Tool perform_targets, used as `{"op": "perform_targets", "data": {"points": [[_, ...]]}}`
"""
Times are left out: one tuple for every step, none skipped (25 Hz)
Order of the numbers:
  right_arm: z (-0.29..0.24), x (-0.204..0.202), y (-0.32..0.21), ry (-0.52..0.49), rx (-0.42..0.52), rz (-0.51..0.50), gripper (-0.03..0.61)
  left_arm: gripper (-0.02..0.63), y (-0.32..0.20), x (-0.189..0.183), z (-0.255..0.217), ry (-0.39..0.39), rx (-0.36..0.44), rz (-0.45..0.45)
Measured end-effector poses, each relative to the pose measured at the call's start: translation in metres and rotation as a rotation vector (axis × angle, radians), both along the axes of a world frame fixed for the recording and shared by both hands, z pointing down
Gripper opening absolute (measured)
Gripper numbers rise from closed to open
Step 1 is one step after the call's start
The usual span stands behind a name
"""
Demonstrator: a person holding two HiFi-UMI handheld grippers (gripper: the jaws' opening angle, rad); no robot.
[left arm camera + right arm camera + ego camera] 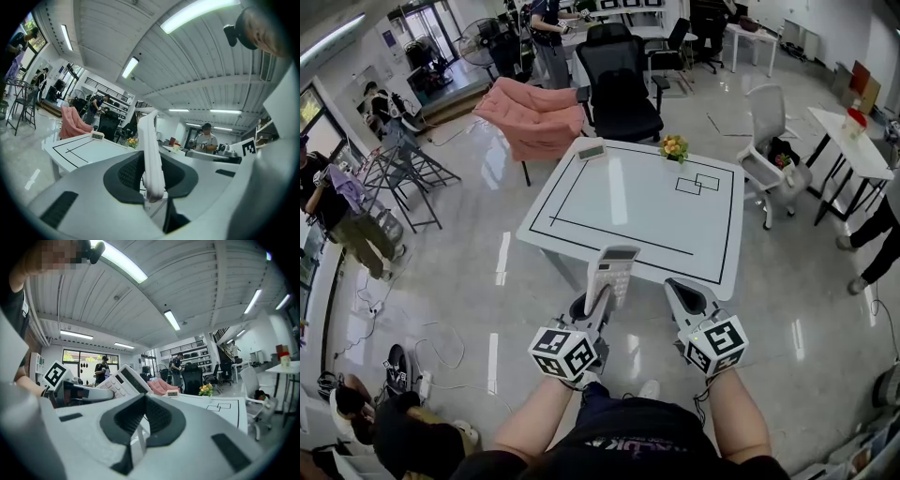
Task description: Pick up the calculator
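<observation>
Two grippers sit nearest the person in the head view. The left gripper (592, 305) has its jaws pressed onto the lower end of the white calculator (612, 272), which stands nearly upright in the air, clear of the table (581, 202) and in front of its near edge. The right gripper (680, 286) is just beside it, with its jaws brought together on nothing.

From the left gripper view, the calculator (150, 150) shows only as a thin white edge between the dark pads of the left gripper (152, 183). From the right gripper view, its keys and display (123, 380) face the camera, above the meeting jaws of the right gripper (144, 401).

Farther off, black lines mark the tabletop. At its far edge are a small white display unit (591, 150) and a bunch of yellow flowers (674, 147); whatever holds the flowers is too small to make out. Beyond the table are a pink chair (534, 117) and a black office chair (619, 89).
</observation>
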State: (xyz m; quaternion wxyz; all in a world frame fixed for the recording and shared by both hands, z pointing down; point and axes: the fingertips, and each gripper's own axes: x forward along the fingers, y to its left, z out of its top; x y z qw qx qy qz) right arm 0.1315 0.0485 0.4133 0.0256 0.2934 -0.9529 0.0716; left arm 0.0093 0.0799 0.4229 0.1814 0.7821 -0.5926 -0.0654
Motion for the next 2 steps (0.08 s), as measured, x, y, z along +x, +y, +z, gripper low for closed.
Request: {"op": "perform_targets", "data": {"points": [[-0.0003, 0.0006, 0.0003, -0.001, 0.000, 0.000, 0.002, 0.069, 0.0005, 0.0009, -0.0001, -0.001, 0.000, 0.000], [-0.0007, 0.0013, 0.0006, -0.001, 0.000, 0.000, 0.002, 0.069, 0.0011, 0.0018, -0.0002, -0.001, 0.000, 0.001]]}}
